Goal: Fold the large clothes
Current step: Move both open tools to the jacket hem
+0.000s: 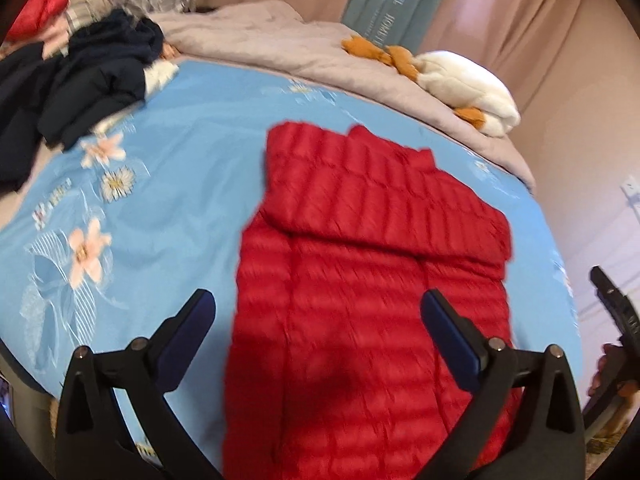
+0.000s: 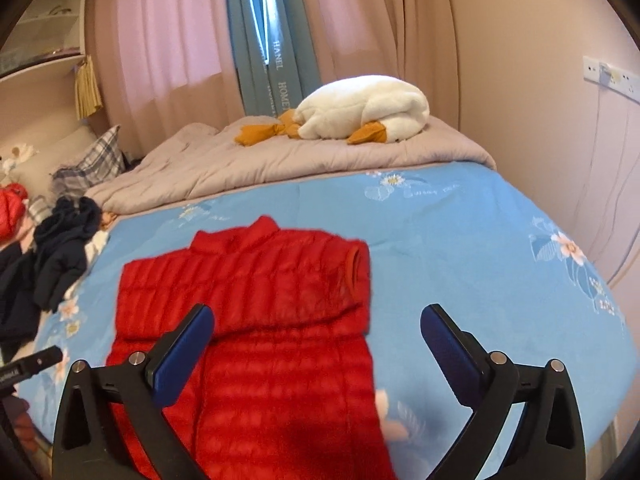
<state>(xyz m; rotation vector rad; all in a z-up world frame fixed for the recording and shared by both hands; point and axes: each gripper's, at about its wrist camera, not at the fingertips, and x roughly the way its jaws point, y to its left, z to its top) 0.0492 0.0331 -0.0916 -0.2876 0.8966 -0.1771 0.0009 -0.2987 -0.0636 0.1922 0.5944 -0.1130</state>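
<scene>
On the blue bed (image 2: 460, 240) lies a red vest (image 2: 248, 304), upper part folded down. Both grippers, left (image 1: 318, 320) and right (image 2: 316, 334), hover spread wide, empty. Next fold wants even grips at matching edges.

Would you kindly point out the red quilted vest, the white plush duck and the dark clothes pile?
red quilted vest (image 2: 256, 280): right wrist view, upper chest panel.
white plush duck (image 2: 360, 108): right wrist view, white body.
dark clothes pile (image 1: 92, 80): left wrist view, navy jacket on top.

Lighting: soft daylight through curtains (image 2: 172, 40). Blur: slight motion smear on red vest (image 1: 360, 280). Distortion: fisheye bowing, dark corners.
</scene>
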